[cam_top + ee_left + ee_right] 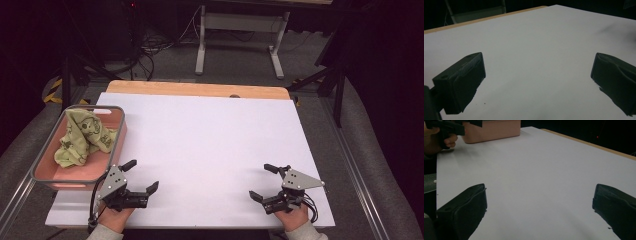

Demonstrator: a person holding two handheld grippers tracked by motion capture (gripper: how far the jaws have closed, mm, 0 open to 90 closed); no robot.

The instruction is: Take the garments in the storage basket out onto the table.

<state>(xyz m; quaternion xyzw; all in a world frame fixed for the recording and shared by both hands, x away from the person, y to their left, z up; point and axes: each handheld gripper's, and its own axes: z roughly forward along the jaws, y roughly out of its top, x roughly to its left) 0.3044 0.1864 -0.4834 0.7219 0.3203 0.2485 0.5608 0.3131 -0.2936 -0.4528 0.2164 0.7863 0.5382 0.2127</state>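
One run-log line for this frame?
left gripper: open, empty | right gripper: open, empty | green cloth: crumpled in pink tray | both grippers over white table

A green cloth (82, 137) (darker printed figures) fills a pink bin (75, 174) on the white table (210, 145).

left tool (141, 175) agape | right tool (263, 182) agape | green cloth (84, 137) in pink bin (119, 137)

Worktop (210, 135) bare and open across centre and right, free passage to the far edge; sole obstacle a pink bin (117, 142) holding a green cloth (82, 137) at left edge.
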